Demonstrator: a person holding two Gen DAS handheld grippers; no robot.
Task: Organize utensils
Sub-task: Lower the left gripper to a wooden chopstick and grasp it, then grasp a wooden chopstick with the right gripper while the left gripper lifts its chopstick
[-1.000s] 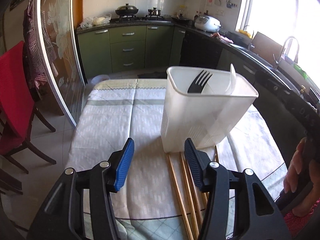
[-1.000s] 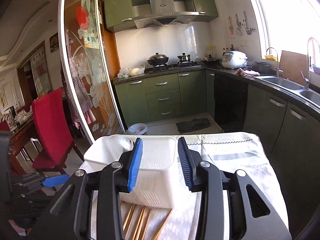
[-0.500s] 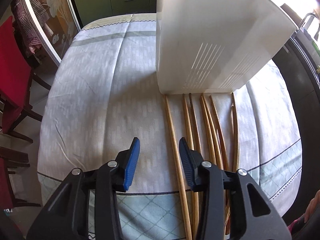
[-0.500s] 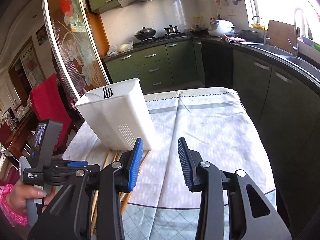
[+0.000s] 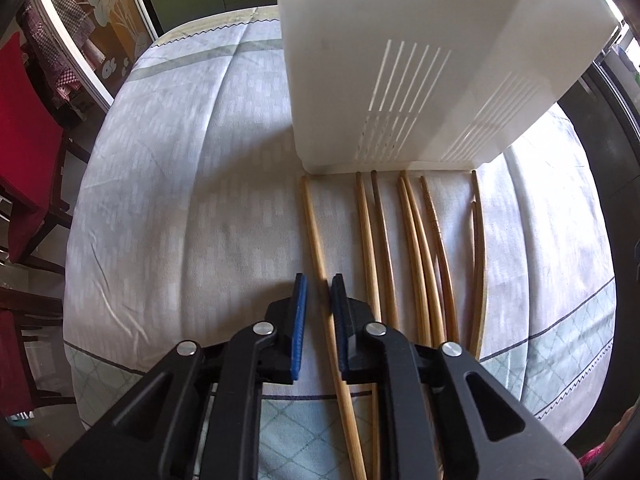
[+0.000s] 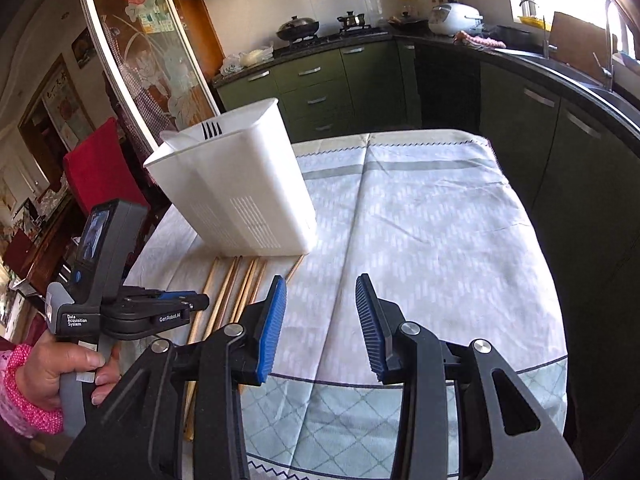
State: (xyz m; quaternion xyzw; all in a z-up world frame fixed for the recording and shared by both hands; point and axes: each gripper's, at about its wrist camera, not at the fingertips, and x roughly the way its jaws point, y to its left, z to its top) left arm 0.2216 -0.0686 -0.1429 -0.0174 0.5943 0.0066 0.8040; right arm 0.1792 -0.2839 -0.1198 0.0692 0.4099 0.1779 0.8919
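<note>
Several wooden chopsticks lie side by side on the tablecloth in front of a white slotted utensil holder. My left gripper points steeply down and is shut on the leftmost chopstick, which still rests on the cloth. In the right wrist view the holder stands upright with a black fork inside. There the left gripper shows low over the chopsticks, held by a hand. My right gripper is open above bare cloth, with nothing between its fingers.
The table wears a pale patterned tablecloth. A red chair stands at the table's left side beside a glass sliding door. Green kitchen cabinets and a dark counter run behind and to the right.
The left gripper has dropped and tipped down over the chopsticks, and its jaws have closed onto the leftmost one. The right gripper has tilted down toward the cloth, jaws unchanged.
</note>
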